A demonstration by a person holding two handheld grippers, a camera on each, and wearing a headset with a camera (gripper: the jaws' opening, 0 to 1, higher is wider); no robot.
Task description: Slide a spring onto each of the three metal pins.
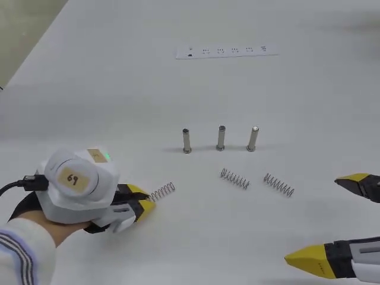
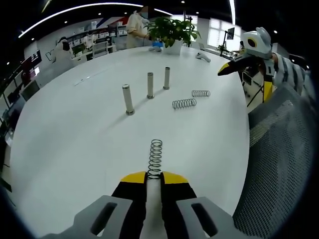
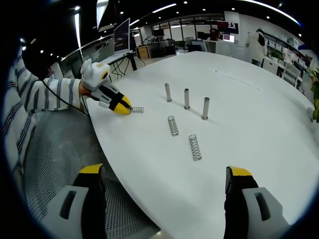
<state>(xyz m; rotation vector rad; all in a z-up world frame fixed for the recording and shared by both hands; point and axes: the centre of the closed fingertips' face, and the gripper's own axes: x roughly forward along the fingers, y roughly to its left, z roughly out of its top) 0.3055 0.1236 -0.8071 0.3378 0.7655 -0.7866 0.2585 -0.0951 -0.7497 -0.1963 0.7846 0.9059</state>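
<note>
- "69" is handwritten in dark ink on a round tan sticker. The sticker sits on the white top housing of the left gripper, at about eight o'clock in the head view. The digits stand slightly tilted.
- The power strip, at twelve o'clock in the head view, has small dark marks along its white face, too small to read.
- The monitor, at eleven o'clock in the right gripper view, has a bright screen on which no writing can be made out.
</note>
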